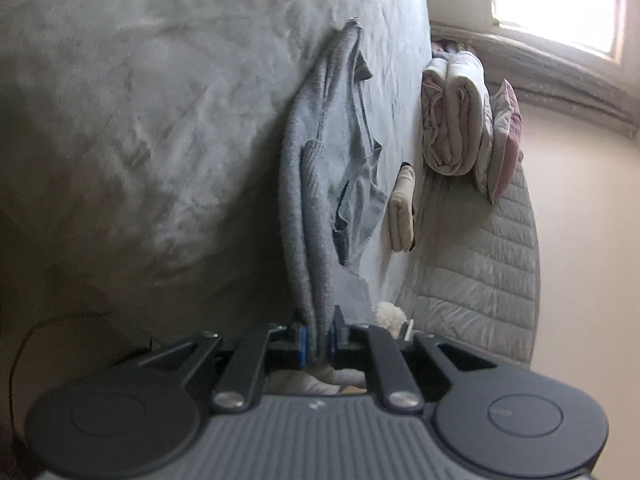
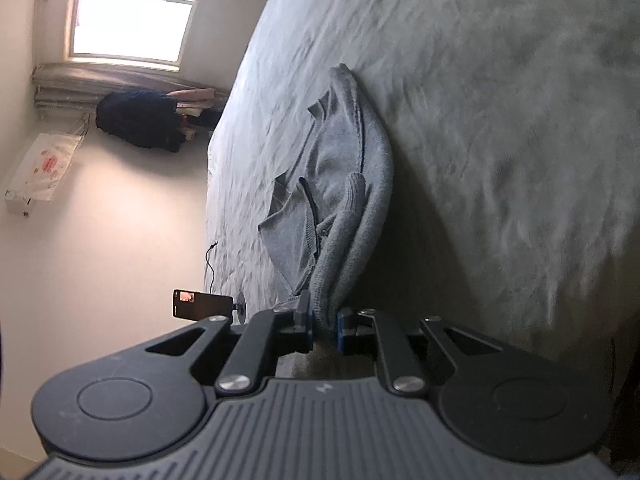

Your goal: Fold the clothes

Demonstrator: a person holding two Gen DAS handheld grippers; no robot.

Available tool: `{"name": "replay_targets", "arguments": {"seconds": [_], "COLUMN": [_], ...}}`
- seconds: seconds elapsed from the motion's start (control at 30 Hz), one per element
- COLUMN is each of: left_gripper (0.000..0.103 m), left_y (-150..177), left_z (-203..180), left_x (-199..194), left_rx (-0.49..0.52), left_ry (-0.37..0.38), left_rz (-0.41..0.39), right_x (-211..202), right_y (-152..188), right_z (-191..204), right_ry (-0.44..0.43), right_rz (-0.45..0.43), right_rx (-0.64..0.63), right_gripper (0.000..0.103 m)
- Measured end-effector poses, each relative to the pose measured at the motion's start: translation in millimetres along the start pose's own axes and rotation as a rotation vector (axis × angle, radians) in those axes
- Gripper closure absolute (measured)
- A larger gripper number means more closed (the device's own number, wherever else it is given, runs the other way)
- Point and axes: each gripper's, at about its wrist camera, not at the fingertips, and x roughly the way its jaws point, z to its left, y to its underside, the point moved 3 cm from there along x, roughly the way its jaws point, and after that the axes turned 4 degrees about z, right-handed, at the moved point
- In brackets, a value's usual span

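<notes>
A grey knitted garment (image 1: 320, 168) lies stretched along the grey bedsheet (image 1: 140, 120), running away from the camera. My left gripper (image 1: 319, 340) is shut on its near edge, the fabric bunched between the blue pads. In the right wrist view the same grey garment (image 2: 340, 184) stretches ahead over the bedsheet (image 2: 500, 140), and my right gripper (image 2: 325, 328) is shut on another part of its thick edge. A ribbed cuff and a sleeve lie folded on top of the garment's body.
A small folded beige cloth (image 1: 402, 212) lies beside the garment. Folded duvets and a pillow (image 1: 460, 120) sit on a quilted cover (image 1: 480, 272). A phone on a stand (image 2: 200, 304), a dark bundle (image 2: 140, 124) and a window (image 2: 132, 12) are beyond the bed's edge.
</notes>
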Motion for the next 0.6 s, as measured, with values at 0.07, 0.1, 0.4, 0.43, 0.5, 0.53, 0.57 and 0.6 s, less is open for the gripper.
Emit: {"name": "replay_targets", "arguments": {"seconds": [0.07, 0.1, 0.4, 0.43, 0.5, 0.53, 0.57, 0.6], "left_gripper": [0.094, 0.094, 0.093, 0.093, 0.093, 0.093, 0.093, 0.093], "left_y": [-3, -5, -33, -39, -48, -52, -56, -62], "left_z": [-6, -10, -34, -38, -44, -46, -48, -51], "left_x": [0, 0, 13, 16, 20, 21, 23, 26], "left_rx": [-0.006, -0.008, -0.117, -0.130, -0.152, -0.163, -0.173, -0.183], "left_ry": [0.029, 0.042, 0.134, 0.139, 0.148, 0.150, 0.151, 0.151], "left_rz": [-0.001, -0.007, -0.039, -0.046, -0.062, -0.071, -0.080, -0.090], "right_x": [3, 4, 18, 20, 25, 29, 32, 36], "right_y": [-6, -8, -37, -41, -49, -54, -58, -63], "right_z": [0, 2, 14, 15, 18, 19, 20, 20], "right_ry": [-0.013, -0.018, -0.043, -0.042, -0.048, -0.051, -0.052, -0.052], "right_rz": [-0.003, -0.007, -0.037, -0.044, -0.054, -0.061, -0.065, -0.069], "right_rx": [0.023, 0.031, 0.081, 0.088, 0.099, 0.108, 0.112, 0.117], "right_gripper": [0.090, 0.090, 0.089, 0.089, 0.089, 0.089, 0.089, 0.089]}}
